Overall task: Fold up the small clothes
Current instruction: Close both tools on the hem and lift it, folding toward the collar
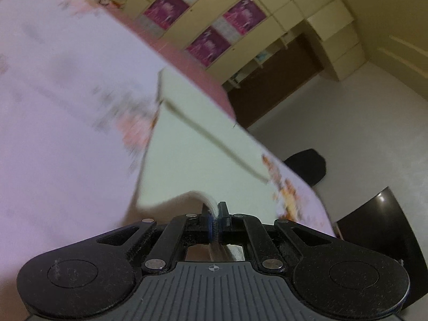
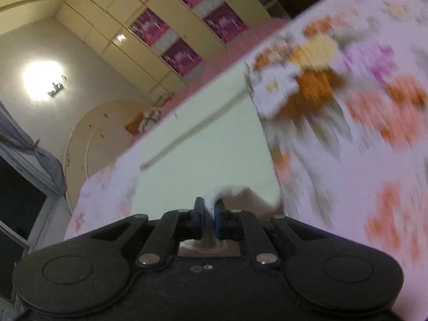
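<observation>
1. Two views split the room: the left wrist camera alone shows a dark chair (image 1: 307,165) on the floor beyond the bed, while the right wrist camera alone shows a bright wall lamp (image 2: 42,80) and a grey curtain (image 2: 32,152) at a window.
2. Both views show the pale green garment (image 1: 192,144) lying spread on the floral bedsheet (image 1: 53,133), a seam line running across it.
3. Left gripper (image 1: 213,214) is clenched on the garment's near edge, a ridge of cloth pinched between its pads and lifted off the sheet.
4. Right gripper (image 2: 209,208) is likewise closed on a fold of the same garment (image 2: 214,139), cloth bunching up beside its blue pads.
5. Motion blur smears the sheet's flowers (image 2: 321,80), and the garment's type is hard to make out; it may be a small shirt.
</observation>
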`<state>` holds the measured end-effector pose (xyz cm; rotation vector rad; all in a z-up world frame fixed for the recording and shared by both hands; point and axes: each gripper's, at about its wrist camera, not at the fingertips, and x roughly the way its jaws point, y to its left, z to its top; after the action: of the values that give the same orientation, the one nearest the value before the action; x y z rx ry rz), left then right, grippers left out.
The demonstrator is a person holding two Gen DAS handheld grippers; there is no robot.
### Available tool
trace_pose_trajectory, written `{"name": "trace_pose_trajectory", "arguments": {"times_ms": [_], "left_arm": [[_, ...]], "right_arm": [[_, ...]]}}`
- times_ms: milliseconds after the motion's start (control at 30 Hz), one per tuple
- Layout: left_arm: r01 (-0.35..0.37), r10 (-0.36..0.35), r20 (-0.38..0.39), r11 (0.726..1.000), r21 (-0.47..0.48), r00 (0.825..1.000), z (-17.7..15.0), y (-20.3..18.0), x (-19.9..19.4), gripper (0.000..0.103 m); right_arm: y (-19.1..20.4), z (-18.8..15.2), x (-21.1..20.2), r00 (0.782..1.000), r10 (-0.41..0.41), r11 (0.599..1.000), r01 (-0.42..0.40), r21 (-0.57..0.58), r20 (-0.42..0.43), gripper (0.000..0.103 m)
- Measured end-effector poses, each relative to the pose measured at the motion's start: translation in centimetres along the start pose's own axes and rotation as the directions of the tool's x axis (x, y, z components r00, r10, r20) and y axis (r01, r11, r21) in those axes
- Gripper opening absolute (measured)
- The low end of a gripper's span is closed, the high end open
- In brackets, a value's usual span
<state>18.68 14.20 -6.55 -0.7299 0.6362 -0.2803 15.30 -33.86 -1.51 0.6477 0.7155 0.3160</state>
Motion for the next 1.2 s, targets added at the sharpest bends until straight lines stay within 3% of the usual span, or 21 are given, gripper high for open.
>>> {"name": "trace_pose_trajectory", "arguments": {"times_ms": [267, 500, 667, 833, 900, 933, 967, 1000, 1033, 1100, 1167, 1200], "left_arm": [[-0.025, 0.022, 0.078, 0.999, 0.041, 0.997, 10.6, -2.3, 7.9, 0.004], [-0.086, 0.083, 0.061, 0.995, 0.042, 0.995, 17.6, -1.1, 17.5, 0.004], [-0.139, 0.138, 0.040, 0.990, 0.028, 0.990, 20.7, 0.7, 23.6, 0.004], [-0.138, 0.138, 0.027, 0.990, -0.016, 0.990, 21.5, 2.8, 27.9, 0.004], [-0.145, 0.146, 0.027, 0.989, -0.034, 0.989, 21.9, 3.2, 28.4, 0.005], [-0.126, 0.127, 0.036, 0.992, -0.026, 0.991, 22.0, 3.2, 28.3, 0.019], [-0.115, 0.114, 0.060, 0.993, 0.000, 0.992, 22.1, 3.1, 28.0, 0.054], [-0.141, 0.136, 0.093, 0.989, 0.044, 0.986, 21.9, 2.7, 27.7, 0.069], [-0.163, 0.152, 0.115, 0.982, 0.098, 0.982, 21.9, 2.3, 27.6, 0.073], [-0.171, 0.160, 0.074, 0.966, 0.194, 0.984, 21.9, 1.8, 28.2, 0.067], [-0.180, 0.182, 0.019, 0.945, 0.272, 0.983, 21.8, 1.3, 29.2, 0.042], [-0.189, 0.199, -0.003, 0.936, 0.298, 0.980, 21.8, 1.2, 29.8, 0.040]], "right_arm": [[1.3, 9.8, 6.3, 0.997, 0.038, 0.999, -0.038, -0.001, 0.065, 0.008], [-0.1, 16.3, 15.3, 0.999, 0.038, 0.999, -0.038, -0.008, 0.036, 0.008], [-2.4, 19.2, 22.1, 1.000, 0.006, 1.000, -0.006, 0.008, -0.010, 0.008], [-6.3, 21.4, 27.6, 0.998, 0.009, 0.989, 0.000, 0.146, -0.061, 0.009], [-7.2, 21.8, 28.7, 0.999, 0.009, 0.985, -0.002, 0.172, -0.043, 0.022], [-7.4, 21.9, 28.8, 1.000, 0.013, 0.986, -0.010, 0.165, -0.019, 0.028], [-7.4, 22.0, 28.6, 1.000, 0.006, 0.988, -0.006, 0.153, 0.004, 0.049], [-7.3, 22.0, 28.2, 0.999, 0.002, 0.991, -0.007, 0.131, 0.037, 0.066], [-7.1, 22.0, 27.5, 0.997, 0.004, 0.995, -0.012, 0.103, 0.078, 0.068], [-7.0, 22.1, 27.0, 0.995, 0.019, 0.998, -0.025, 0.064, 0.095, 0.066], [-6.5, 22.2, 27.4, 0.998, -0.002, 1.000, 0.003, -0.015, 0.068, 0.052], [-5.8, 22.1, 27.6, 0.999, -0.013, 0.997, 0.016, -0.073, 0.047, 0.049]]}}
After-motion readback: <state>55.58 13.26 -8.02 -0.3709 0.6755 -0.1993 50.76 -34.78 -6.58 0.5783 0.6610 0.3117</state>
